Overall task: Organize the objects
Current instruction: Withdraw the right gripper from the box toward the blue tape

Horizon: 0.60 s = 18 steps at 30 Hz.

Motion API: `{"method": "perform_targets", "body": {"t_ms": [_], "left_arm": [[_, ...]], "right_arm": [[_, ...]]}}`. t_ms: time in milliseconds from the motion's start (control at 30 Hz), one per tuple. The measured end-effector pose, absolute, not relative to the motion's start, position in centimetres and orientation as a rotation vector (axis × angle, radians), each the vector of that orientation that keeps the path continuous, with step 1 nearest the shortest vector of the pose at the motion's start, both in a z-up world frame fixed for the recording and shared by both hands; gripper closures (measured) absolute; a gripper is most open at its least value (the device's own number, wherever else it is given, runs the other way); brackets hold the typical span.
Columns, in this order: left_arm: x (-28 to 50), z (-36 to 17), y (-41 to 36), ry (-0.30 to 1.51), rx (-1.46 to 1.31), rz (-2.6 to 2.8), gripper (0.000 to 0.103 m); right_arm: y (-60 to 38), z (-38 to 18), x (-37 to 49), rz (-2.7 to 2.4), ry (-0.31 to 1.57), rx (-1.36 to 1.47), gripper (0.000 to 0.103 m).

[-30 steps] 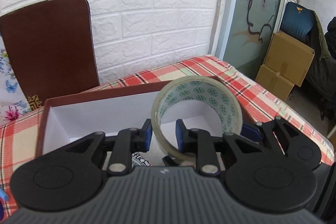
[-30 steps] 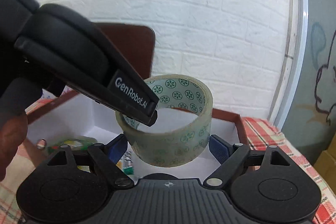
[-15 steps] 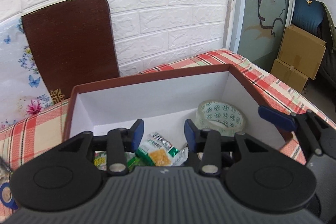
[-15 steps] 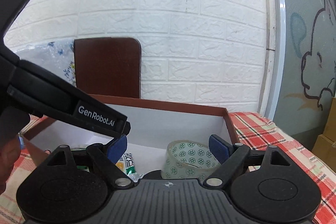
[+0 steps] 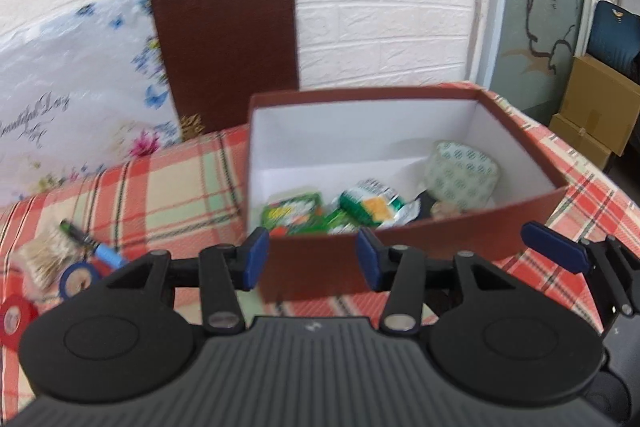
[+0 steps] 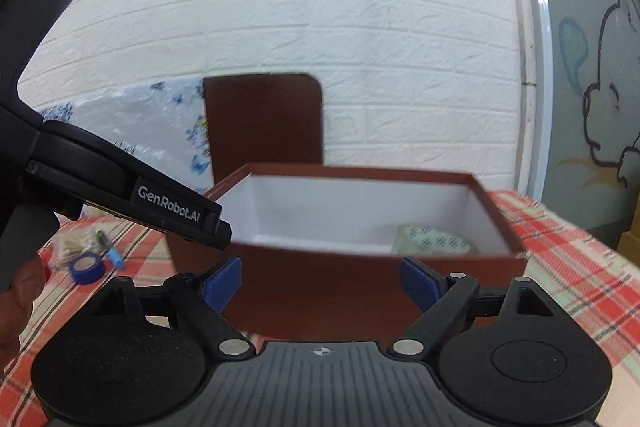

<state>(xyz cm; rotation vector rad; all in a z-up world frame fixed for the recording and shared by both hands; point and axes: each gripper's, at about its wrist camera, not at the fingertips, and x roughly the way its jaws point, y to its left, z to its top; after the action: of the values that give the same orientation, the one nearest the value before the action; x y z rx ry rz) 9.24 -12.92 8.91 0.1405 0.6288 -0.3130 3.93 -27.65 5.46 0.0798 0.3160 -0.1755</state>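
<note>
A brown box with a white inside stands on the plaid tablecloth. A clear tape roll with green dots lies in its right corner, beside green snack packets. My left gripper is open and empty, in front of the box's near wall. My right gripper is open and empty, also in front of the box. A blue tape roll, a blue pen-like item and a bundle of sticks lie on the cloth at the left.
A brown box lid leans on the white brick wall behind the box. A floral plastic sheet stands at the left. A red round item lies at the left edge. Cardboard boxes stand off the table at the right.
My left gripper let go of the clear tape roll into the box and opened. Both grippers have pulled back from over the box to in front of it.
</note>
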Motion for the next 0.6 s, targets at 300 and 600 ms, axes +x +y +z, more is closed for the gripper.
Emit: {"method": "perform_targets", "body": {"t_ms": [300,600], "left_arm": [[9.4,5.1,-6.7,0.721,0.110,-0.170,0.052],[9.4,2.6,0.5,0.758,0.075,-0.040,0.052]], "right_arm": [[-23.7,3.4,4.7,-0.076,0.448,0.097,0.028],[-18.0,1.9,6.4,0.071,0.565,0.033,0.052]]}}
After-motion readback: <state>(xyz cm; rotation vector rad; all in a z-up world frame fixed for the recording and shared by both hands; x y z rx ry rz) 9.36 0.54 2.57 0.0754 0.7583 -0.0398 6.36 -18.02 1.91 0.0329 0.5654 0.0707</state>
